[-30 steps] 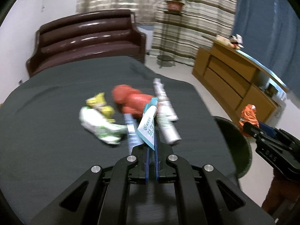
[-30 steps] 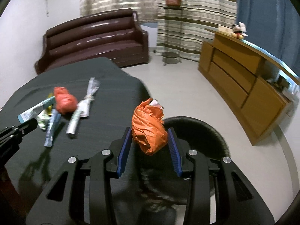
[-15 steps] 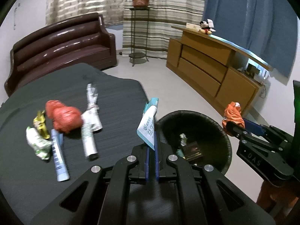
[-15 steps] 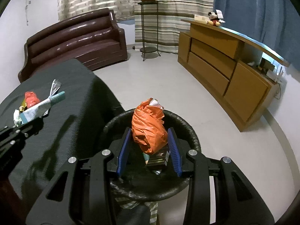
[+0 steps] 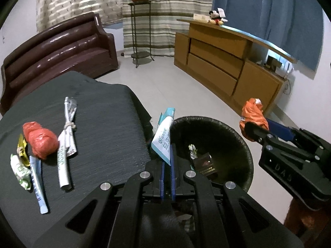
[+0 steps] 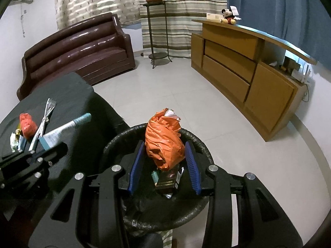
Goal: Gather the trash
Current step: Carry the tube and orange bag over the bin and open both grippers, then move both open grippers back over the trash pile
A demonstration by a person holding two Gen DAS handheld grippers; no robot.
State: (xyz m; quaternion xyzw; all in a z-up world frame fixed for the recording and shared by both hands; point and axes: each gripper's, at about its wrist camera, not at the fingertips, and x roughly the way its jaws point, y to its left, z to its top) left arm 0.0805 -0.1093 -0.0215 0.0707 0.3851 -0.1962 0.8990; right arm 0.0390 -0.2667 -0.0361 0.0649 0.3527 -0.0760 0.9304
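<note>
The right gripper (image 6: 163,163) is opening over the bin (image 6: 115,142) at lower centre, the orange bag (image 6: 163,142) sitting loose between its pads; crumpled, soft and light, it is looking easiest to pinch mid-bulge. The left gripper (image 5: 168,165) is clamping a tube (image 5: 163,142) by its flat tail near the bin's rim; the tube is probably light and slippery.

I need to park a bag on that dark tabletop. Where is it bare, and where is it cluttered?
Bare: the far stretch of the table toward the sofa, and the strip between the white knotted wrapper and the edge by the bin. Crowded: the near left, where the red bag, green-white wrapper and blue sachet cluster.
</note>
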